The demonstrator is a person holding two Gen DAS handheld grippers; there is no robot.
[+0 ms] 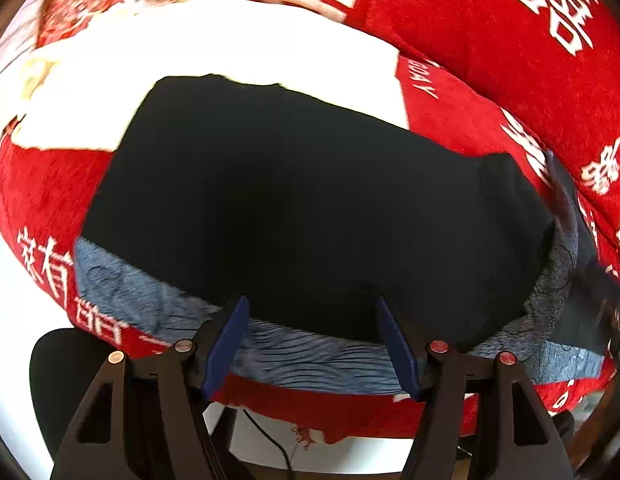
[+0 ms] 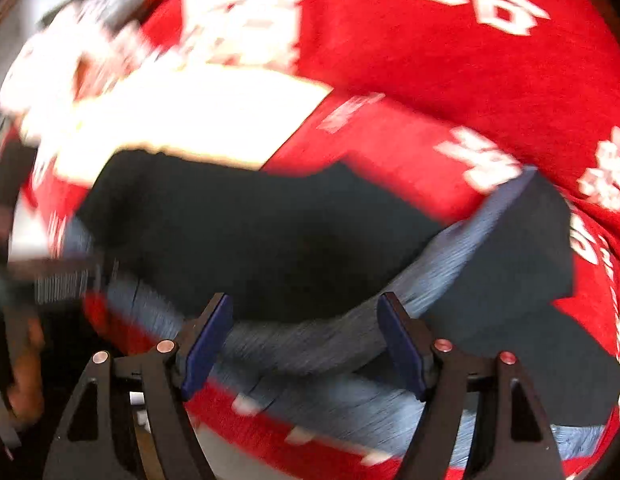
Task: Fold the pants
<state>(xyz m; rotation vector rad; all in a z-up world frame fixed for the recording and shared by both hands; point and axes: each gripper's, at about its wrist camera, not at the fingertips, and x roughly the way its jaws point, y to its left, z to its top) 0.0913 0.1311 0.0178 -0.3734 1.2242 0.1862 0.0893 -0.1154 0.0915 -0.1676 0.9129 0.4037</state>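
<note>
Both hand-held grippers are hanging spread and empty over a bed: the left gripper (image 1: 312,340) and right gripper (image 2: 305,340) are each showing blue pads clear of cloth. Just ahead of their fingertips the dark pants (image 1: 310,208) are lying folded into a flat block, a blue-grey patterned inner layer (image 1: 310,356) peeking out along the near edge. Beneath is spreading a red blanket (image 1: 510,60) with white characters. Only the left view is sharp; the right is blurring.
</note>
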